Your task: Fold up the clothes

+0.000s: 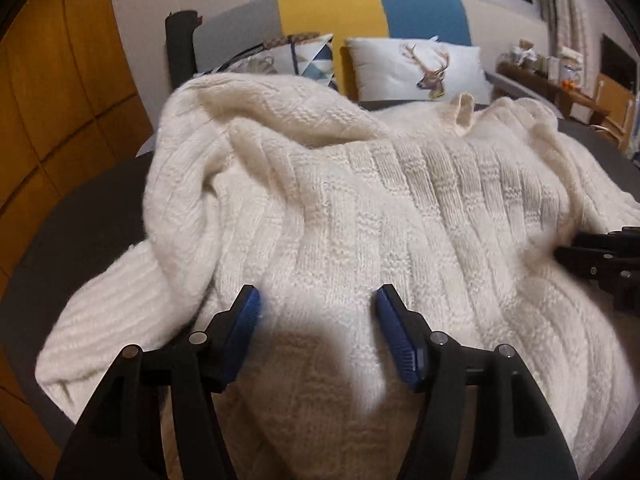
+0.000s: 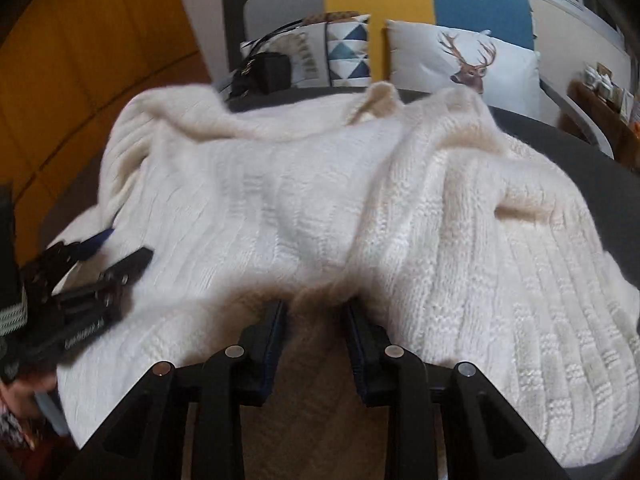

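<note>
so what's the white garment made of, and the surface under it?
Sweater: looks like a chunky wool or acrylic knit, cream, matte and fuzzy; ribbed and basket-weave stitch bands show, with a soft halo at the edges. Table: dark grey, matte, smooth and round-edged; whether it is laminate or painted wood is unclear.

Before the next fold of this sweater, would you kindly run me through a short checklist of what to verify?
1. Left tongs open, nothing between the pads: ok.
2. Right tongs gripping the sweater: cannot tell; fabric sits between the narrow jaws.
3. Sweater lying flat: not ok; bunched ridges across it.
4. Left-side sleeve laid out: not ok; crumpled beside the body.
5. Both tongs apart from each other: ok.
</note>
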The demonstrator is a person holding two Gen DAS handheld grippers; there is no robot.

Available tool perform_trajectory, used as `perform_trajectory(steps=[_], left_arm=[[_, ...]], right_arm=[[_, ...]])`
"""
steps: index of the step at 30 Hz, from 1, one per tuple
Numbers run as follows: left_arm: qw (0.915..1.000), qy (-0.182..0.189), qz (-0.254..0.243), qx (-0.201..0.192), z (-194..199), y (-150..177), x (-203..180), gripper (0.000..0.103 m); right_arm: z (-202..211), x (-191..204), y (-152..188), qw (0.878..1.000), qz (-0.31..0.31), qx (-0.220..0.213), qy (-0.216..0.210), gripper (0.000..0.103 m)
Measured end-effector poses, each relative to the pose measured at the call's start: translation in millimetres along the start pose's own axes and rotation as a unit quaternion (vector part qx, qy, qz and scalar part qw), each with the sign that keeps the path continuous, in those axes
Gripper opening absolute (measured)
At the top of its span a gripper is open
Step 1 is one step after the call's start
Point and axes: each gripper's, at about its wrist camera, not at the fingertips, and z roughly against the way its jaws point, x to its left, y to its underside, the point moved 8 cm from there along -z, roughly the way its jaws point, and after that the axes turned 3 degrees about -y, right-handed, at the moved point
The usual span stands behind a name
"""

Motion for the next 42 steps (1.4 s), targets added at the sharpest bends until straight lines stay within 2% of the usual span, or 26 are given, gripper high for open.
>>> perform_trajectory(steps=[5, 9, 12, 13, 15, 18, 20, 22, 24, 30, 32, 36, 37, 39, 42], left_arm=[[0.9991, -0.030, 0.019, 0.025, -21.4, -12.2, -7.0, 0.076], [0.9987, -0.029, 0.032, 0.029, -28.4, -10.8, -5.6, 0.079], [0.9982, -0.010, 0.051, 0.030, -31.7, -6.4, 0.0, 0.081], [0.9979, -0.005, 0.057, 0.030, -32.9, -5.6, 1.7, 0.082], [0.9980, -0.005, 0.057, 0.029, -32.1, -5.4, 2.1, 0.082], [0.9981, -0.006, 0.054, 0.028, -36.8, -10.0, -0.2, 0.082], [0.9981, -0.006, 0.054, 0.027, -36.1, -10.5, 0.4, 0.082], [0.9981, -0.006, 0.054, 0.027, -36.5, -11.1, 1.4, 0.082], [0.9981, -0.005, 0.055, 0.027, -37.1, -12.0, 2.0, 0.082], [0.9981, -0.004, 0.055, 0.027, -37.1, -14.8, 4.1, 0.082], [0.9980, -0.003, 0.056, 0.027, -38.0, -16.1, 4.3, 0.082], [0.9980, -0.002, 0.057, 0.027, -37.5, -16.1, 5.7, 0.082], [0.9980, -0.002, 0.057, 0.027, -37.2, -16.1, 6.0, 0.082], [0.9980, -0.001, 0.058, 0.027, -36.6, -15.5, 7.1, 0.082], [0.9979, 0.001, 0.059, 0.027, -36.0, -15.5, 8.4, 0.082]], right_arm=[[-17.0, -14.7, -28.8, 1.000, -0.015, -0.010, 0.006, 0.031], [-11.7, -23.2, -38.9, 0.999, -0.042, -0.007, -0.026, 0.032], [34.1, -41.3, -37.5, 0.992, -0.094, -0.072, -0.053, 0.032], [50.8, -52.9, -36.2, 0.988, -0.110, -0.093, -0.051, 0.032], [82.2, -91.6, -32.6, 0.983, -0.139, -0.120, -0.012, 0.032], [115.5, -162.4, -19.4, 0.974, -0.183, -0.119, 0.067, 0.034], [123.2, -209.3, -5.2, 0.967, -0.212, -0.095, 0.109, 0.034], [119.3, -240.1, 7.8, 0.964, -0.224, -0.056, 0.129, 0.035], [111.4, -259.2, 18.7, 0.963, -0.237, -0.032, 0.126, 0.035], [100.6, -283.6, 30.4, 0.947, -0.289, -0.030, 0.139, 0.035], [92.8, -284.5, 27.4, 0.948, -0.286, -0.031, 0.132, 0.035], [81.5, -276.6, 17.9, 0.958, -0.244, -0.018, 0.152, 0.038], [78.8, -272.8, 15.2, 0.961, -0.226, -0.015, 0.157, 0.025], [78.0, -266.5, 11.6, 0.966, -0.202, -0.014, 0.158, 0.013], [87.3, -261.9, 7.4, 0.968, -0.179, -0.024, 0.174, 0.010]])
